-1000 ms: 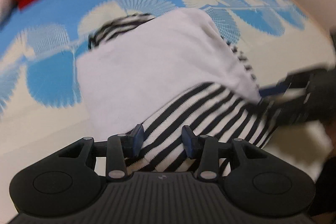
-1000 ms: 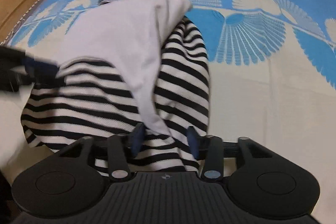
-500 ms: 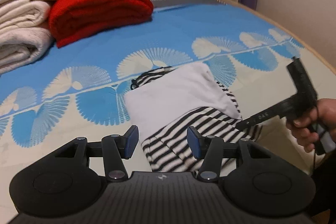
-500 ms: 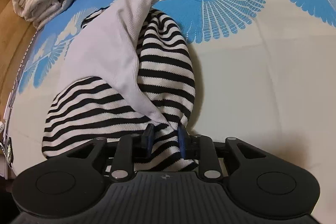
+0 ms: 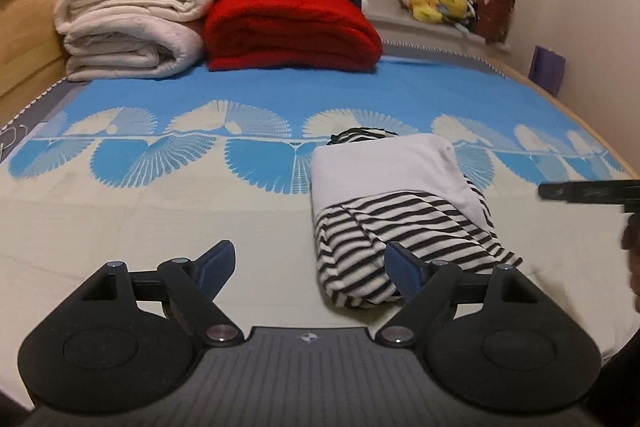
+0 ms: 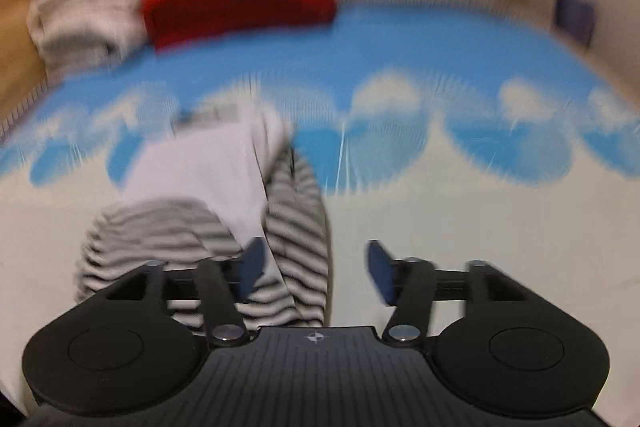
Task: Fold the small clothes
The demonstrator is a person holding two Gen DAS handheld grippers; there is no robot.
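Hovering nearest the lens in the left wrist view, the left claw [image 5: 308, 267] has its jaws spreading apart with only bare bedspread [image 5: 160, 211] between them; its right blue pad sits in front of the near edge of the folded striped garment [image 5: 384, 223] without pressing on it. In the blurred right wrist view the right claw [image 6: 316, 267] is likewise opening, its left pad over the striped cloth and its right pad over plain cream bedspread, neither one pinching the fabric. The garment, black-and-white striped with a pale grey panel folded across its far half, lies flat on the cream part of the bed, its far end reaching the band of blue fan shapes. At the right edge of the left view, a dark bar of the other tool [image 5: 588, 191] juts in above a sliver of the person's hand [image 5: 631, 239]. Farther back a folded red blanket [image 5: 292, 31] rests beside a stack of cream blankets [image 5: 128, 27] against the wooden headboard [image 5: 24, 23], and yellow plush toys [image 5: 438, 1] sit on the windowsill beyond.
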